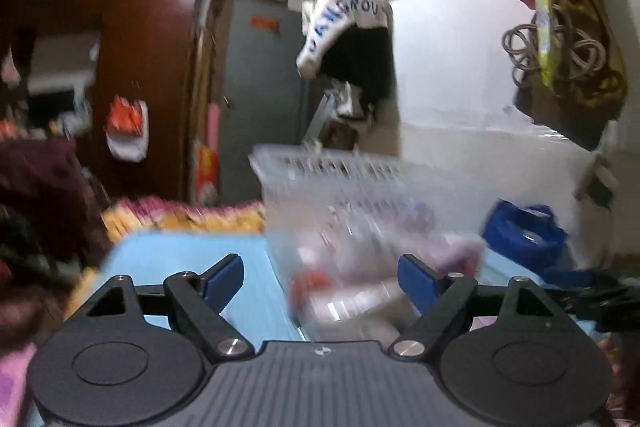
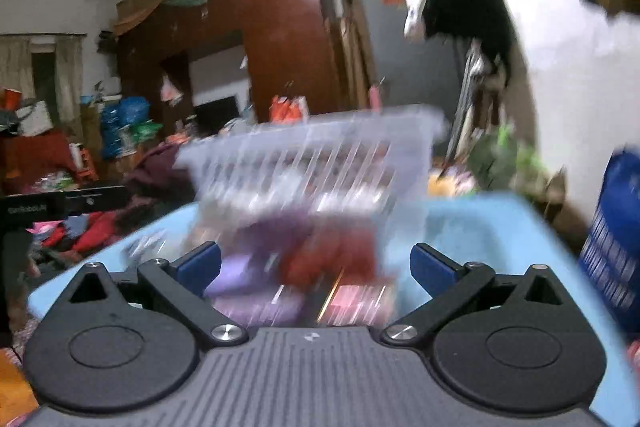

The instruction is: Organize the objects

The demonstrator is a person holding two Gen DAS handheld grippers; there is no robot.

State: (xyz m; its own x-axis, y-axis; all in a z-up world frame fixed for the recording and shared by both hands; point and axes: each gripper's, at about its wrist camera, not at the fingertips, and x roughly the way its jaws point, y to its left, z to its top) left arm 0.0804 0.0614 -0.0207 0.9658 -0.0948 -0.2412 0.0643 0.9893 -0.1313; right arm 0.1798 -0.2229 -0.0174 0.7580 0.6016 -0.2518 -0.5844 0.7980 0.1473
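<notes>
A clear slatted plastic basket (image 1: 340, 187) stands on a light blue table (image 1: 192, 259), blurred by motion. It also shows in the right wrist view (image 2: 312, 151). Blurred items lie inside it: something red (image 1: 308, 283) and a clear wrapped piece (image 1: 360, 299) in the left wrist view, a red item (image 2: 332, 255) and purple packets (image 2: 256, 295) in the right wrist view. My left gripper (image 1: 320, 277) is open and empty, close in front of the basket. My right gripper (image 2: 316, 265) is open and empty, close to the basket's near side.
A blue bag (image 1: 524, 235) sits right of the basket on the table and shows in the right wrist view (image 2: 616, 239). A white and black garment (image 1: 352, 39) hangs above. A brown wardrobe (image 2: 280, 39), a grey door (image 1: 260, 87) and clutter fill the room behind.
</notes>
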